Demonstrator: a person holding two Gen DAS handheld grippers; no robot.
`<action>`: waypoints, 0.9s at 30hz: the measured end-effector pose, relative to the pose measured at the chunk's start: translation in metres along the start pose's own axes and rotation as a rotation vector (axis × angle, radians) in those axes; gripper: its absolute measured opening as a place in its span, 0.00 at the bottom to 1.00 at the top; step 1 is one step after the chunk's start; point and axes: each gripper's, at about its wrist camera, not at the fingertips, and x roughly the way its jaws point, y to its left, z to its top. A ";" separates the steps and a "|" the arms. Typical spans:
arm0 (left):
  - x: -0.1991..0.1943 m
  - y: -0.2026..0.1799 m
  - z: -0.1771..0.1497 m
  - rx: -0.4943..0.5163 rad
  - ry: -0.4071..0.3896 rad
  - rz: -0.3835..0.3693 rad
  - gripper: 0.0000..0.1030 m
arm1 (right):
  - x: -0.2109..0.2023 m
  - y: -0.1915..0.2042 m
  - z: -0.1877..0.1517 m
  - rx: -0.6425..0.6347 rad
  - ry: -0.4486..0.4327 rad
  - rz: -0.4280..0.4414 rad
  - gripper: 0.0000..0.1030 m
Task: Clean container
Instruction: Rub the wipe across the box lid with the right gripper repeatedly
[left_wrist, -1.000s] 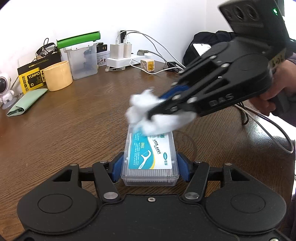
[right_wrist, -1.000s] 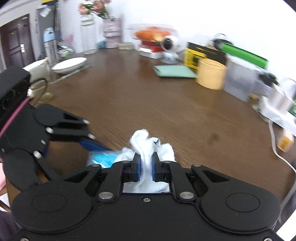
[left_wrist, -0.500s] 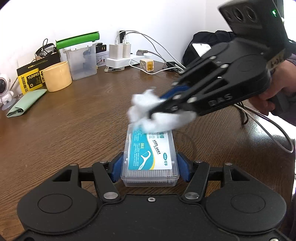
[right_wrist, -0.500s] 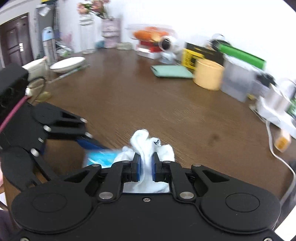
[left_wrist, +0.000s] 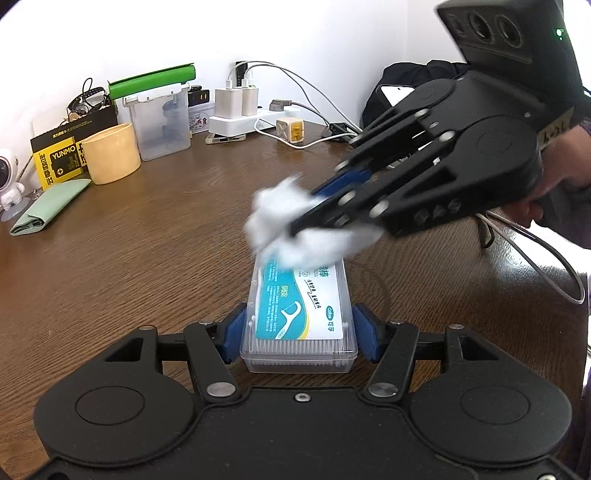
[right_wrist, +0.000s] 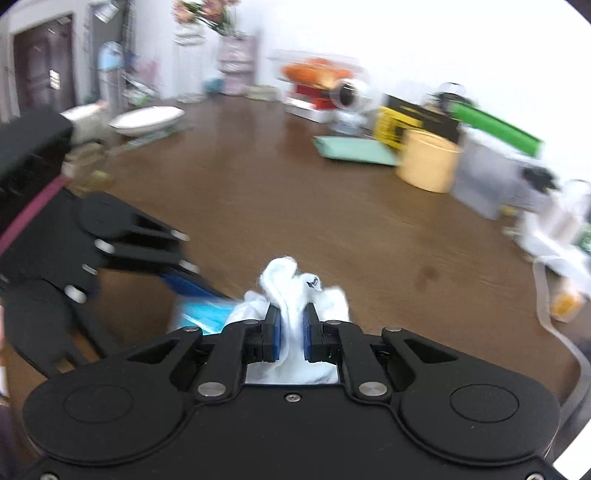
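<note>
Wiping is under way: the right claw (left_wrist: 295, 225) pinches a bunched white cloth (left_wrist: 295, 229) and presses it on the far end of the container (left_wrist: 299, 314), which lies flat on the worktop (left_wrist: 147, 240) at lower centre of the left wrist view, clamped at its sides by the left claw (left_wrist: 299, 332). The near end looks unwiped, so the next move probably calls for dragging the cloth down the lid. It's a clear plastic box, teal-and-white floss-pick label on top.

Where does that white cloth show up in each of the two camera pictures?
Left wrist view: the white cloth sits at centre, pinched by the right gripper over the far end of the floss-pick box.
Right wrist view: the cloth is at bottom centre, between the blue pads.
Shared landmark: the yellow cup.
</note>
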 end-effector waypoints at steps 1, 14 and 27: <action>0.000 0.000 0.000 0.000 0.000 -0.002 0.57 | -0.005 -0.003 -0.003 0.005 0.007 -0.011 0.11; 0.000 -0.001 0.000 0.006 0.000 -0.003 0.57 | 0.009 0.003 0.006 0.015 -0.011 -0.007 0.11; 0.001 -0.001 0.000 0.007 0.001 -0.005 0.57 | 0.008 0.015 0.009 0.031 0.002 0.139 0.11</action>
